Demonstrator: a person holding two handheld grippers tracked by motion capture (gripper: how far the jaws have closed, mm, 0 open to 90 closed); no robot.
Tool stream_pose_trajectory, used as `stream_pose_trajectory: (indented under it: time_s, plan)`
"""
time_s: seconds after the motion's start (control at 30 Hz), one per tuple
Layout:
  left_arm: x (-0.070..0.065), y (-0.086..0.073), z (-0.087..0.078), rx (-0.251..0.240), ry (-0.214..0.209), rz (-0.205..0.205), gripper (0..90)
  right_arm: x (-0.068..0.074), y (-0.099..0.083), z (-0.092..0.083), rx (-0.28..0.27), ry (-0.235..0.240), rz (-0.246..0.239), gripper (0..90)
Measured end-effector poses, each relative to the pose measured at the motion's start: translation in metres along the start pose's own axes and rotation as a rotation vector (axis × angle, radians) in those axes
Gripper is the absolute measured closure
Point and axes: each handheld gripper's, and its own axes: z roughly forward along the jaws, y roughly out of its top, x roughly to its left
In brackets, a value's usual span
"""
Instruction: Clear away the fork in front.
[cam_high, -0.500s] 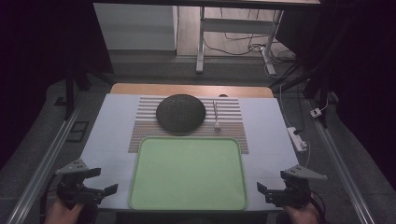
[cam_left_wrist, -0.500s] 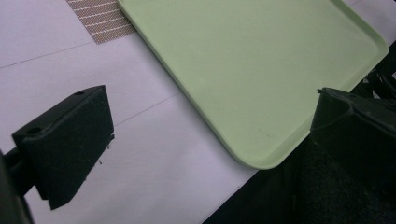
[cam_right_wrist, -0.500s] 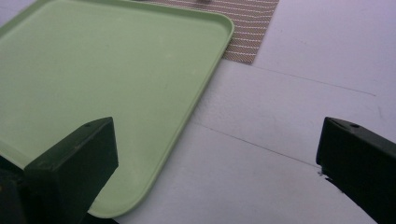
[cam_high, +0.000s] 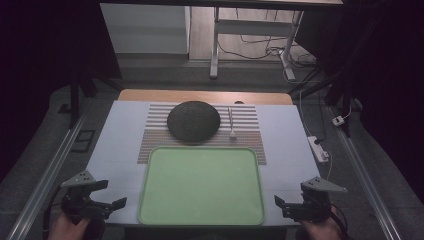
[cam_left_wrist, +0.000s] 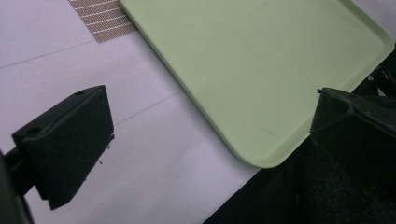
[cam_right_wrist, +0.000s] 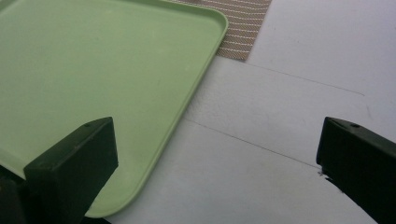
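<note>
A smooth, rounded-corner pale green tray lies empty on the white counter, overlapping a ribbed striped mat bearing a dark, matte dome and a thin utensil, too small to identify. The left gripper and right gripper flank the tray, fingers spread, released.

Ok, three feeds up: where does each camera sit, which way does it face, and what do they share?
High view: above the person's side, looking forward and down on green tray, dark bowl, spoon; both hands, left gripper, right gripper.
Left gripper view: along open fingers, tray's near-left corner.
Right gripper view: along open fingers, tray's near-right corner.
Shared: tray, striped mat.
</note>
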Motion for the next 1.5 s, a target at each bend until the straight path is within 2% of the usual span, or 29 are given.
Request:
stream_pose_trajectory:
  time_s: [0.23, 0.4, 0.53, 0.67, 0.77, 1.1, 1.2, 1.43, 1.5]
  plan:
    - [-0.001, 0.000, 0.000, 0.003, 0.005, 0.003, 0.0, 0.002, 0.001, 0.001, -0.015, 0.017, 0.000, 0.0]
    - [-0.001, 0.000, 0.000, 0.006, 0.008, 0.005, 0.0, 0.007, 0.004, 0.004, -0.030, 0.012, -0.057, 0.0]
    - [-0.001, 0.000, 0.000, 0.005, 0.007, 0.003, 0.0, 0.008, 0.008, 0.008, -0.023, 0.041, -0.054, 0.0]
    - [-0.001, 0.000, 0.000, 0.005, 0.009, 0.006, 0.0, 0.008, 0.013, 0.015, -0.005, 0.094, -0.045, 0.0]
    - [-0.001, 0.000, 0.000, 0.007, 0.009, 0.007, 0.0, 0.009, 0.017, 0.020, -0.006, 0.106, -0.045, 0.0]
    - [-0.001, 0.001, 0.001, 0.008, 0.009, 0.009, 0.0, 0.015, 0.040, 0.047, -0.024, 0.141, -0.047, 0.0]
    - [-0.001, 0.000, 0.000, 0.006, 0.008, 0.008, 0.0, 0.016, 0.045, 0.057, -0.016, 0.126, -0.065, 0.0]
    - [-0.001, 0.001, 0.001, 0.008, 0.010, 0.010, 0.0, 0.017, 0.058, 0.076, -0.004, 0.112, -0.066, 0.0]
    - [-0.001, 0.001, 0.001, 0.007, 0.010, 0.010, 0.0, 0.018, 0.063, 0.087, 0.007, 0.105, -0.069, 0.0]
